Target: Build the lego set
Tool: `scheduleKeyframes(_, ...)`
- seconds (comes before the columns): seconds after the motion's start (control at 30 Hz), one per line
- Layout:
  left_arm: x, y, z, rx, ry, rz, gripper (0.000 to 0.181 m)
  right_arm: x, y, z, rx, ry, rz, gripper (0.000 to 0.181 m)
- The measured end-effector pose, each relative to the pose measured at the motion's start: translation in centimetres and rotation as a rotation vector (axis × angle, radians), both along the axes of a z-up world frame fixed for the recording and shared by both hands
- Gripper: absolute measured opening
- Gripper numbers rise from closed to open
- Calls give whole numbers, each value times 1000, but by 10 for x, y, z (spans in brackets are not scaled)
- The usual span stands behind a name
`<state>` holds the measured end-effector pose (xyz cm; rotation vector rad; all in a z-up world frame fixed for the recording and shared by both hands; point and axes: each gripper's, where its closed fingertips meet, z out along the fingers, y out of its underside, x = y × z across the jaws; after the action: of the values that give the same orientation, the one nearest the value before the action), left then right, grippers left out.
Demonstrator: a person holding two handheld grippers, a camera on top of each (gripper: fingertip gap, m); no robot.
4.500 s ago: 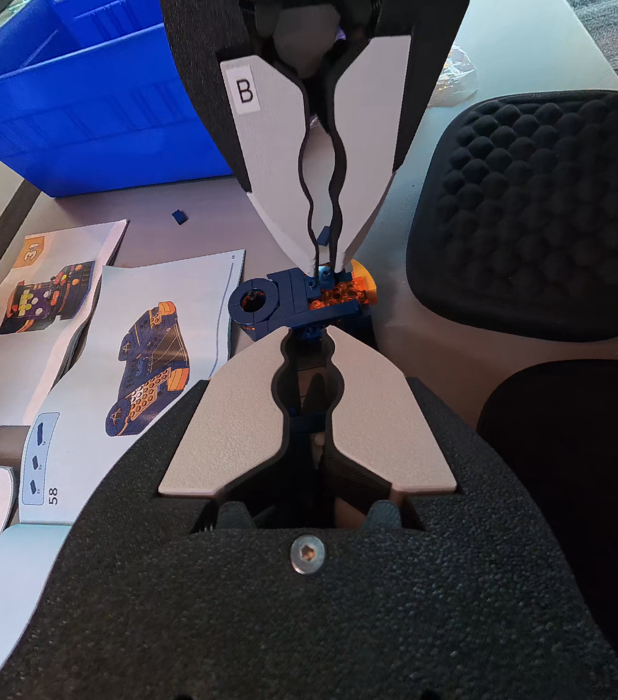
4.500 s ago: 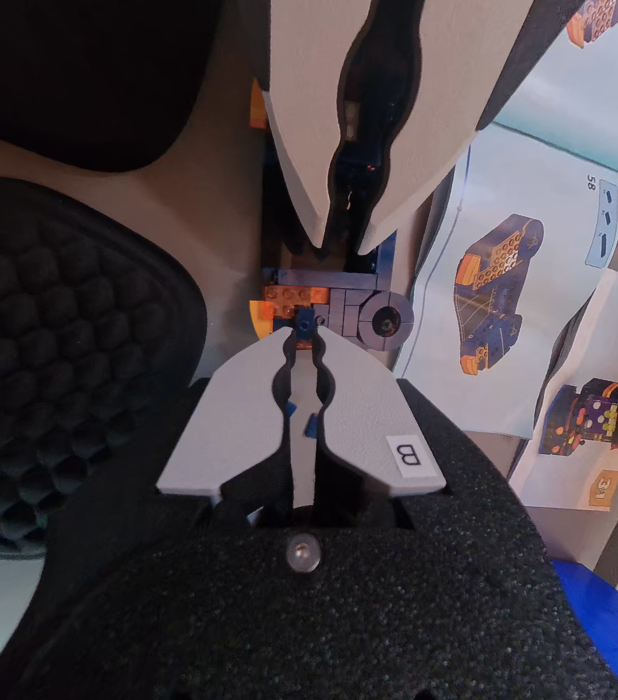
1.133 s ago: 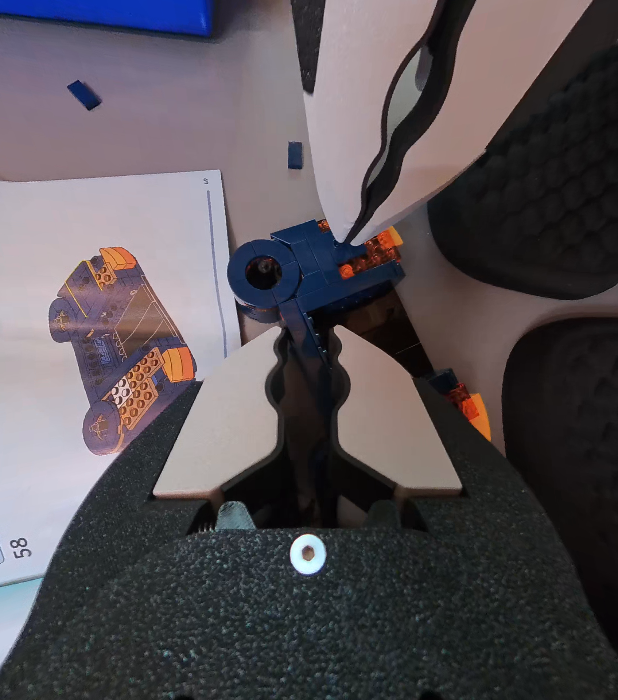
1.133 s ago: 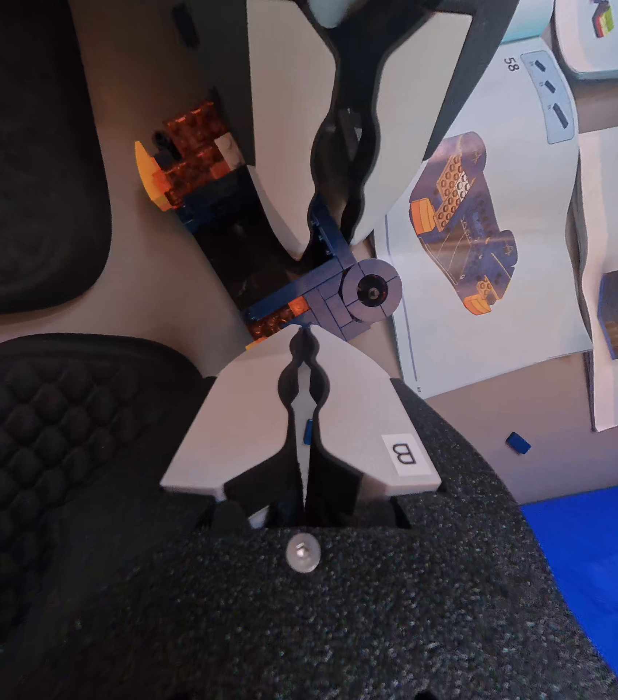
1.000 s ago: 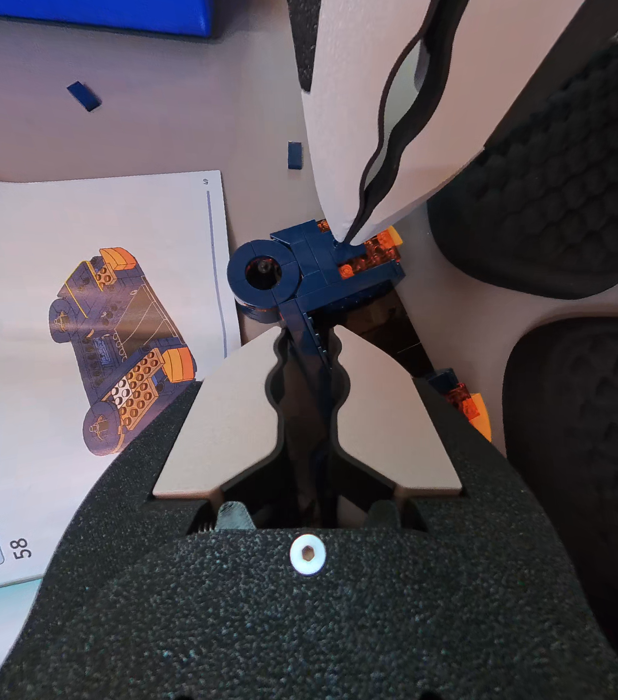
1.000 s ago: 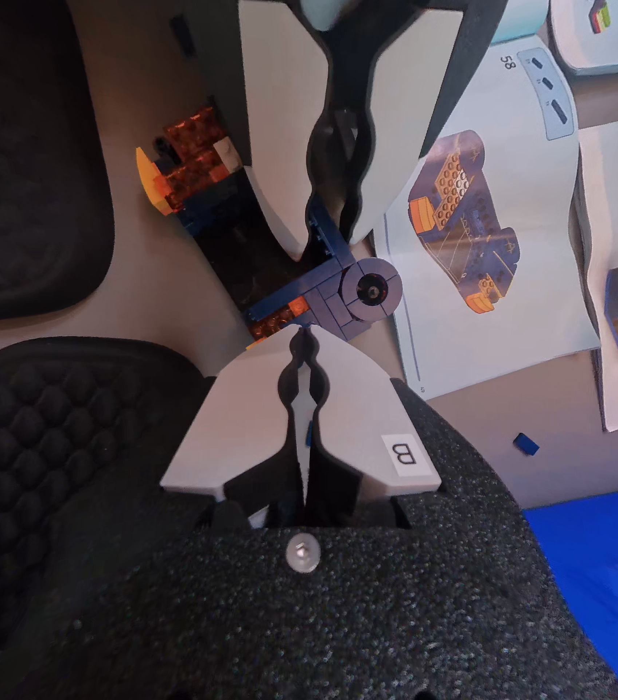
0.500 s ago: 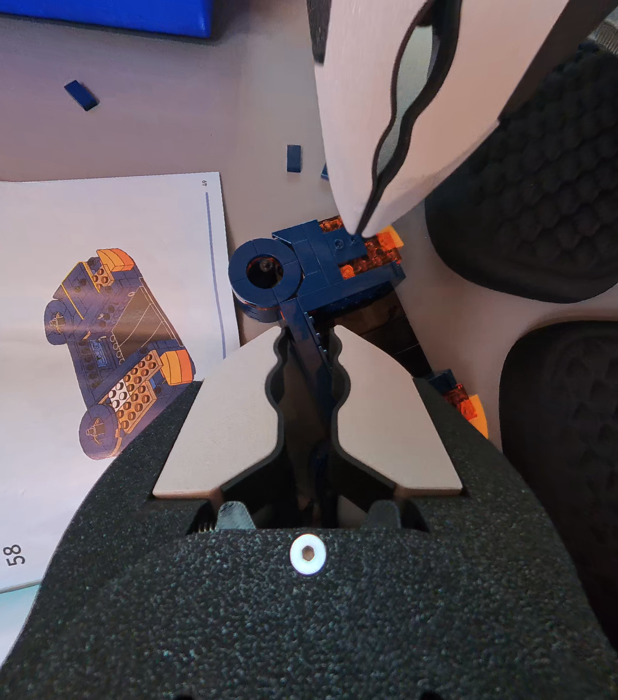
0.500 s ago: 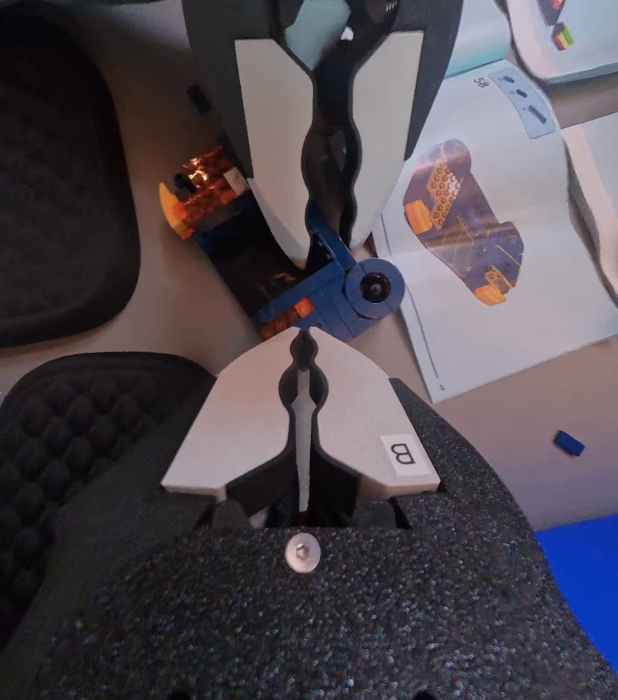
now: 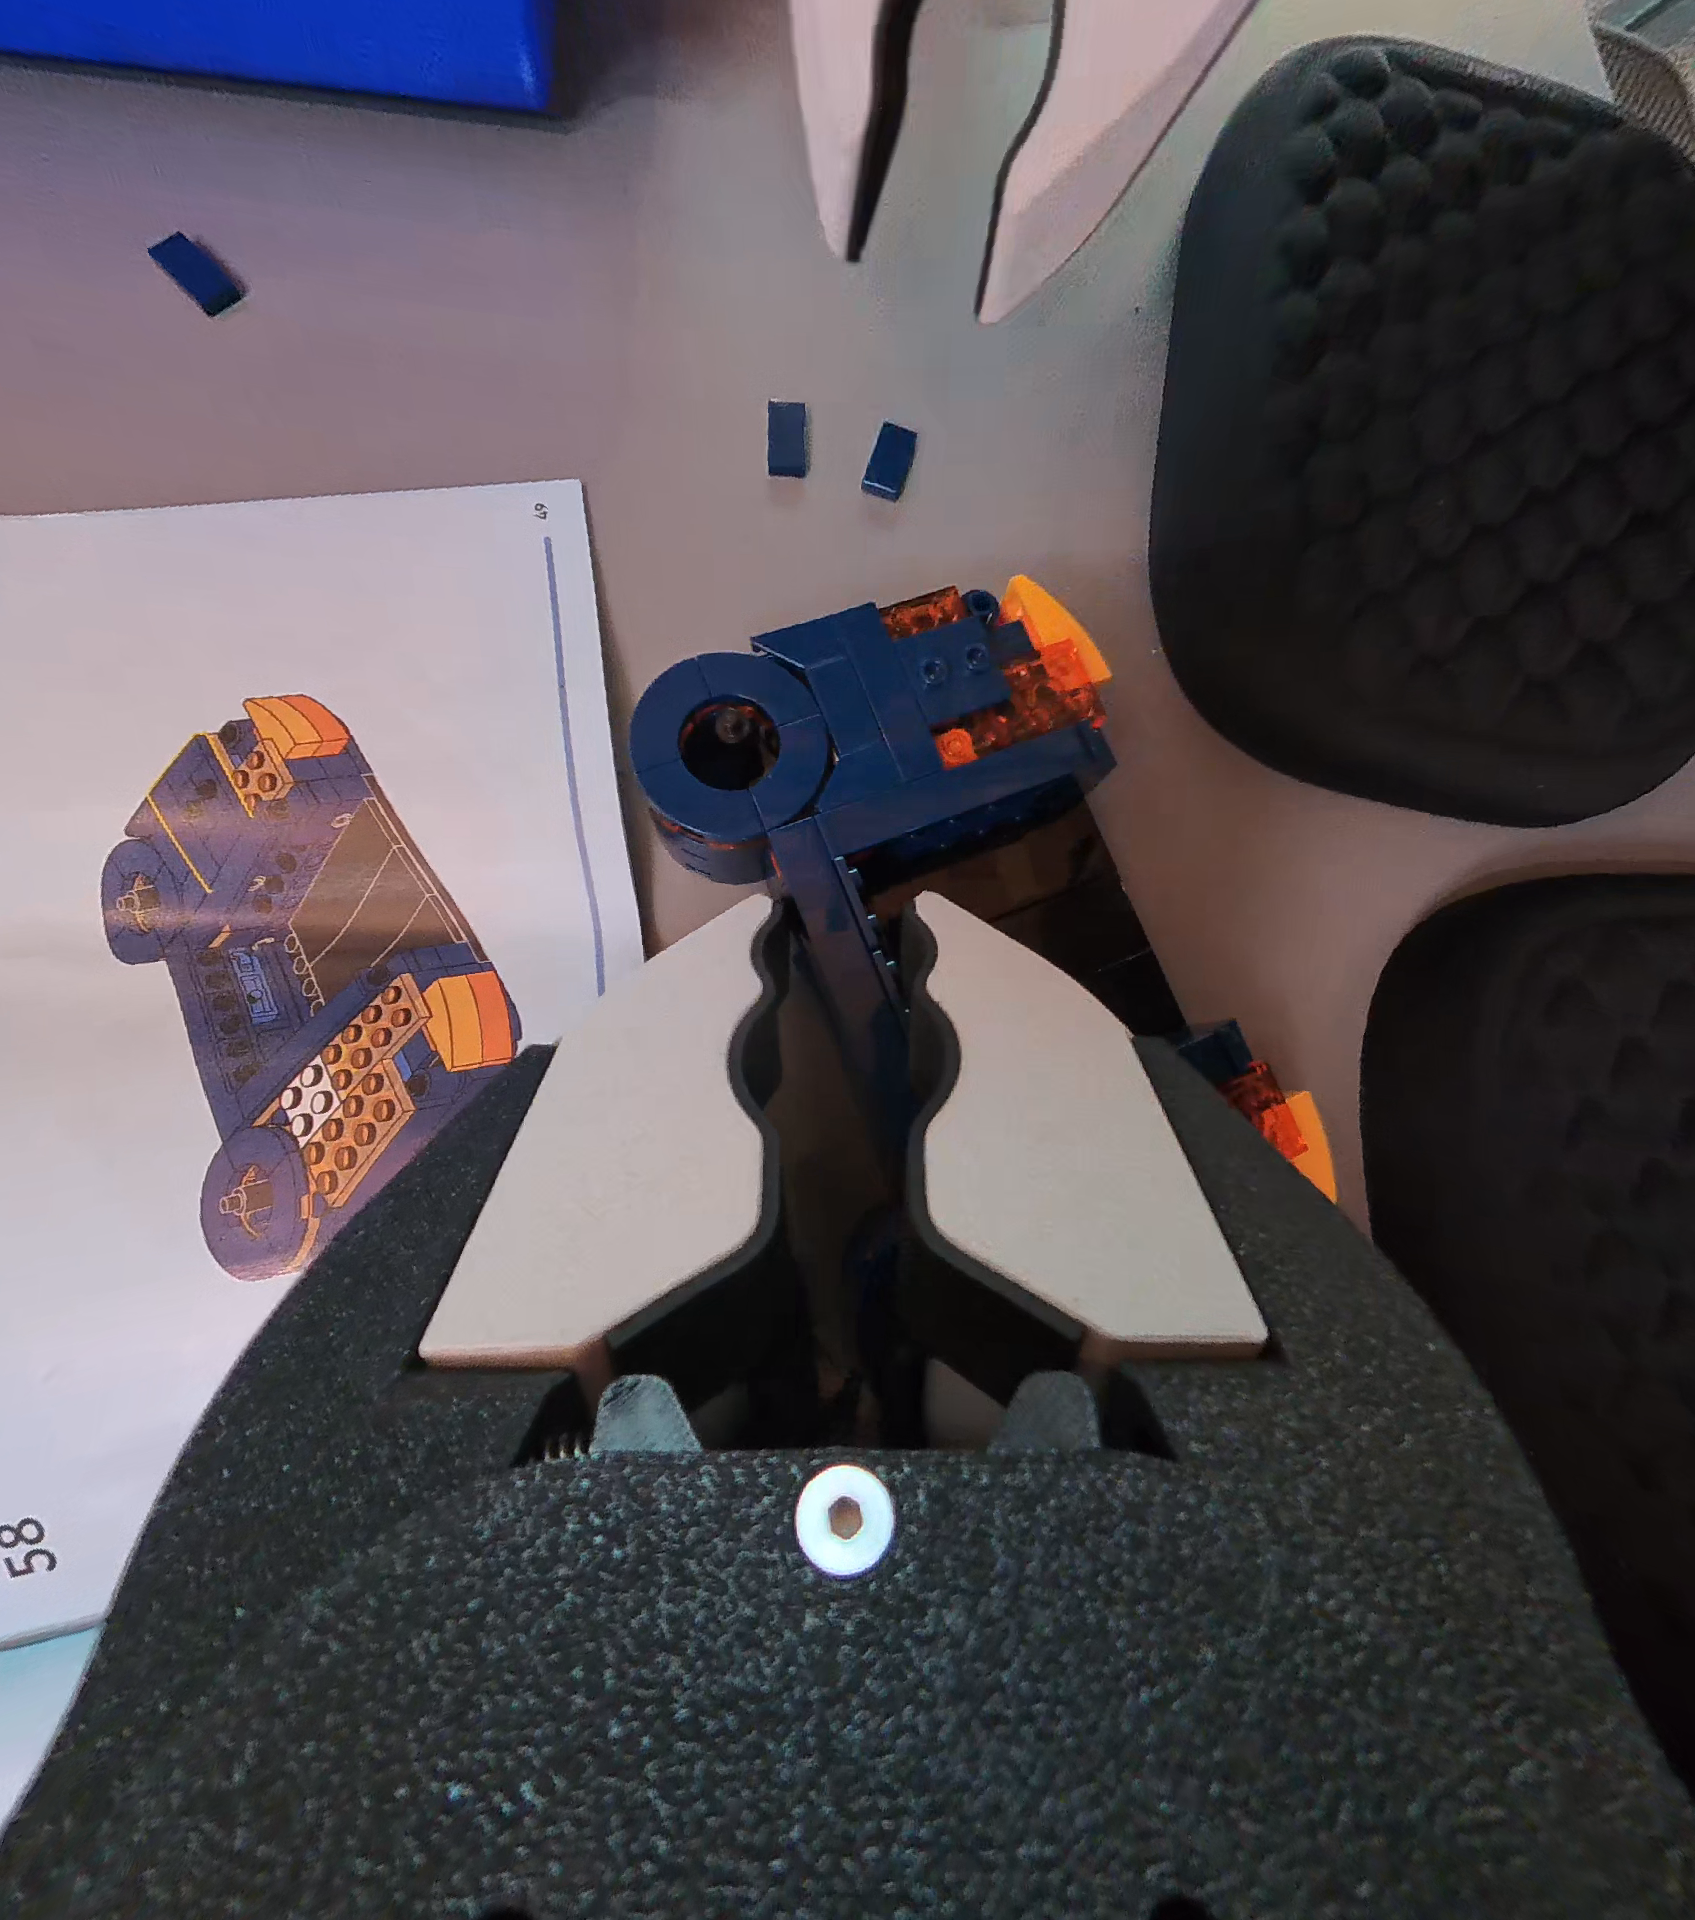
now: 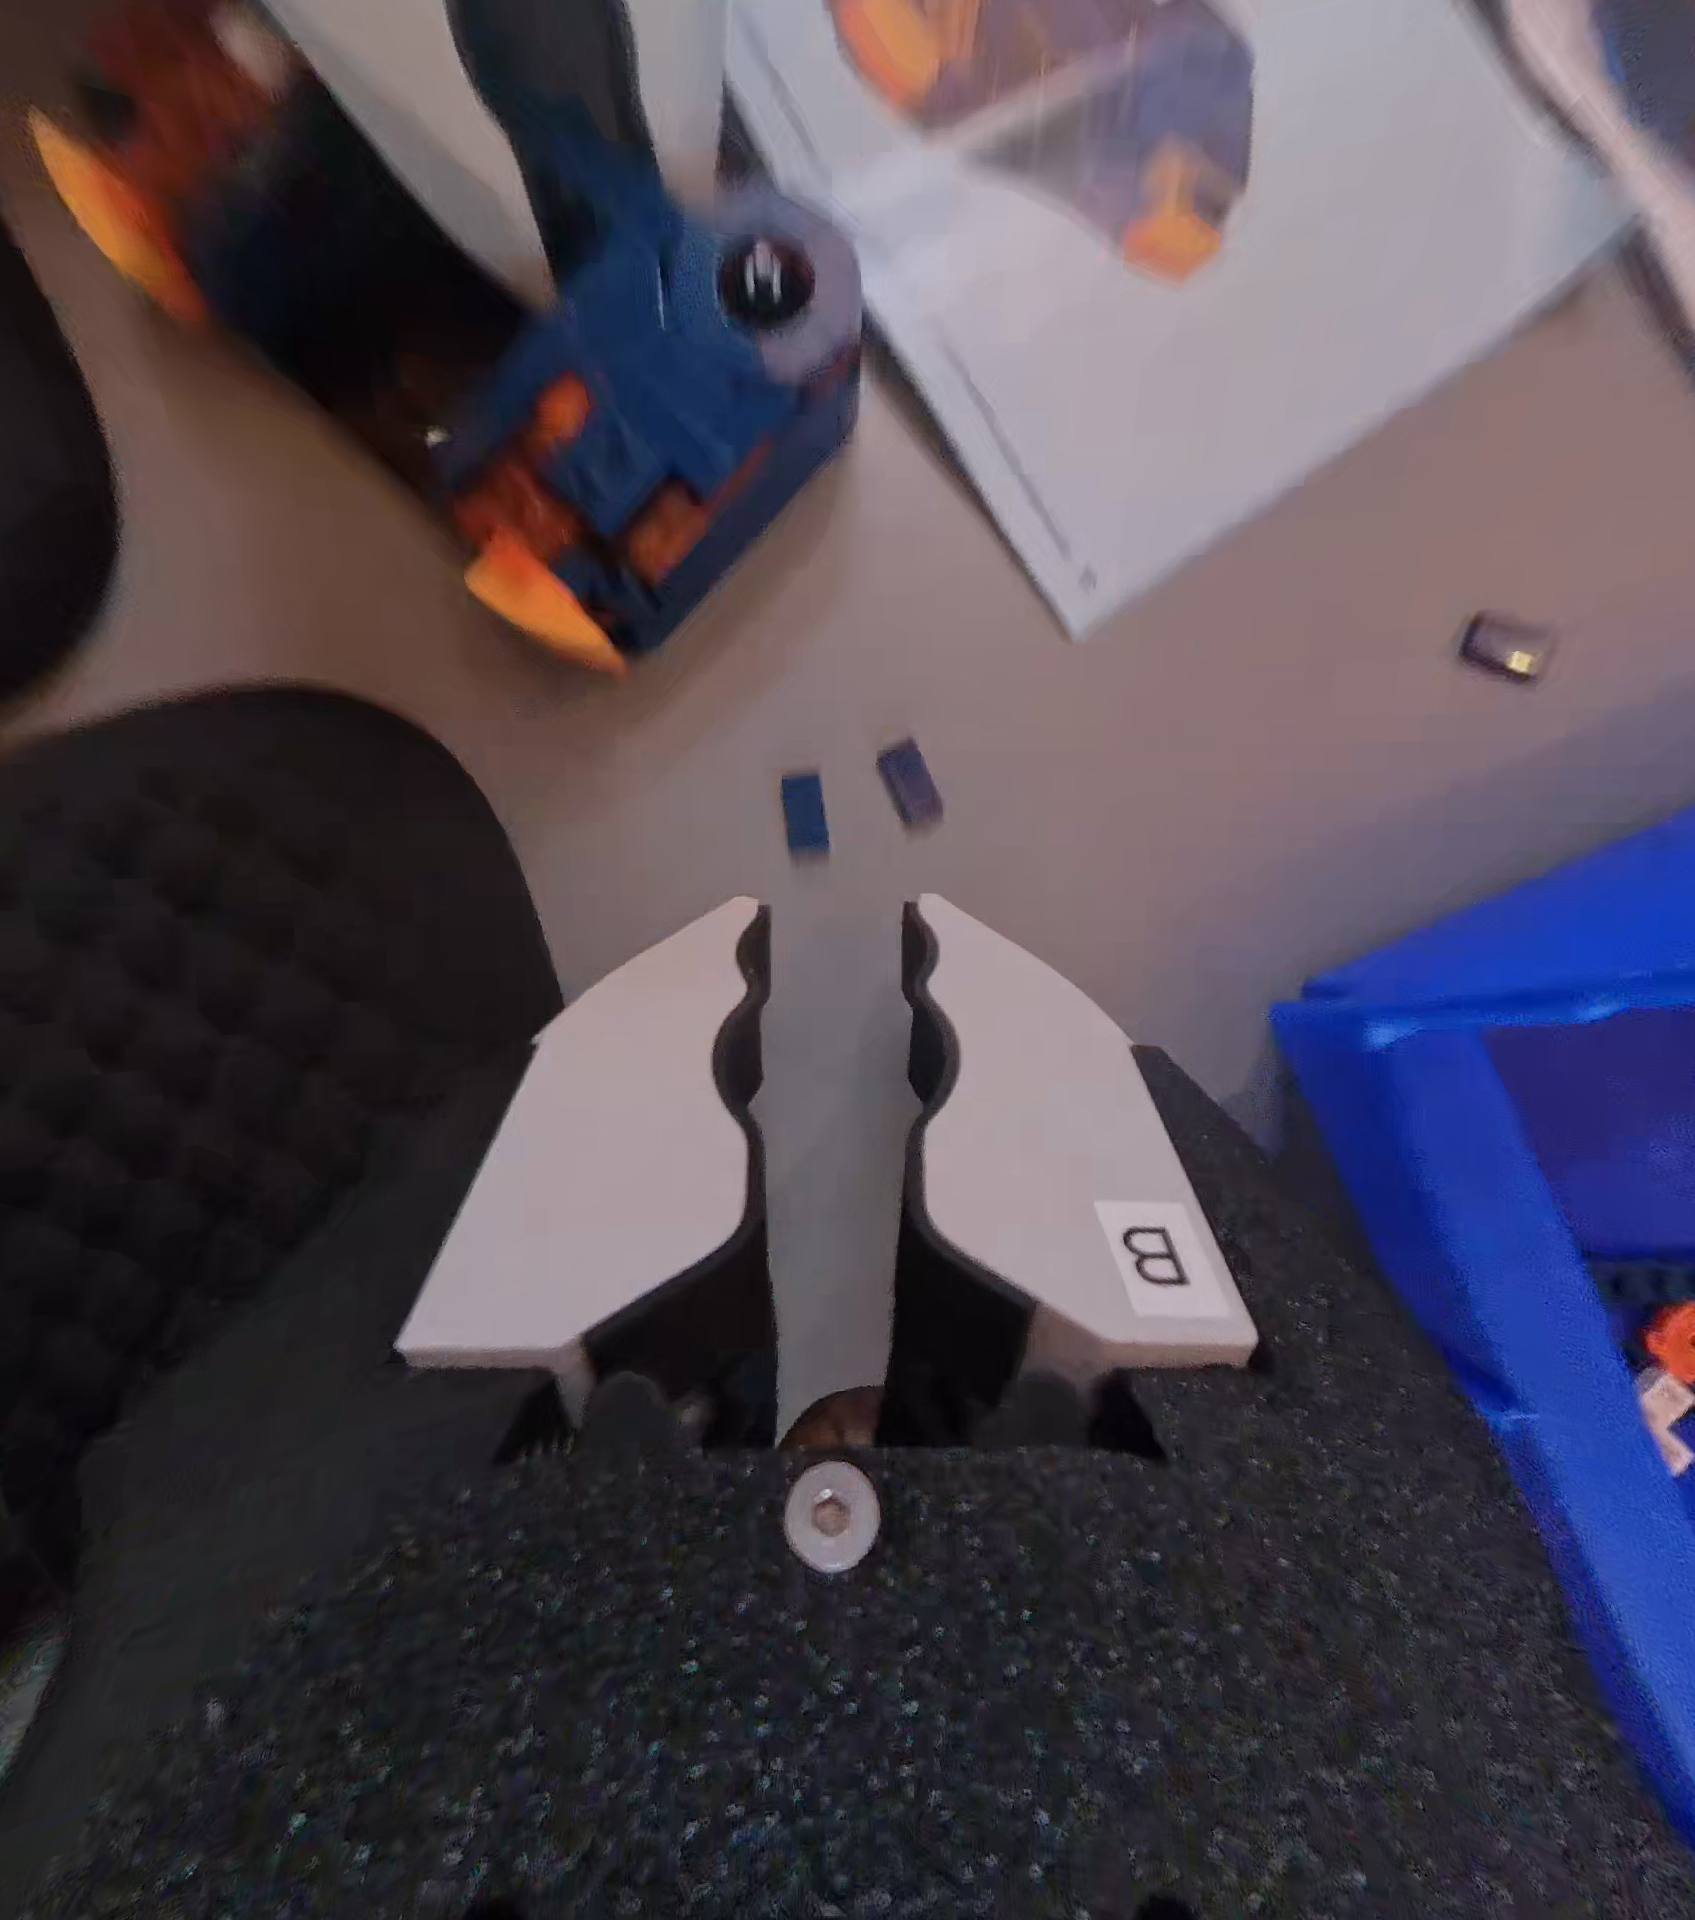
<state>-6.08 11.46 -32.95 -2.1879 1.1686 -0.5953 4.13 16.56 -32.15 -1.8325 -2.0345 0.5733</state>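
Observation:
The dark blue and orange lego model (image 9: 884, 717) lies on the table. My left gripper (image 9: 848, 906) is shut on a thin dark blue wall of the model. My right gripper (image 10: 835, 914) is open and empty, held back from the model above the table; it also shows at the top of the left wrist view (image 9: 921, 281). Two small dark blue tiles (image 9: 787, 437) (image 9: 890, 460) lie between it and the model, just ahead of its fingertips in the right wrist view (image 10: 805, 816) (image 10: 910, 779). The model (image 10: 635, 416) is blurred there.
An open instruction booklet (image 9: 251, 831) lies left of the model. Two black cushions (image 9: 1445, 416) (image 9: 1601, 1299) lie on its right. A blue bin (image 10: 1549, 1143) with loose parts stands nearby. Another dark blue tile (image 9: 196, 272) lies farther left.
My right gripper has drawn back from the model and opened. The left gripper still holds the model, which has barely moved. Both loose tiles now show in full on the table.

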Motion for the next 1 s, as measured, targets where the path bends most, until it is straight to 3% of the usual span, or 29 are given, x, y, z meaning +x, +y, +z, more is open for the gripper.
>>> scheduleKeyframes(0.1,0,0,0,-3,9,7,20,1,-5,-15,-4,-10,17,20)
scheduleKeyframes(0.47,1,1,1,-33,-33,68,21,-17,-7,-18,31,60,20,6)
scheduleKeyframes(0.57,1,2,1,-61,-67,126,21,-22,-9,-14,-37,90,-50,6)
scheduleKeyframes(0.73,1,3,-1,-138,-137,301,23,-49,-11,21,-184,233,-243,6)
scheduleKeyframes(1.0,4,3,-2,-173,-185,381,24,-60,-20,15,-200,121,-363,6)
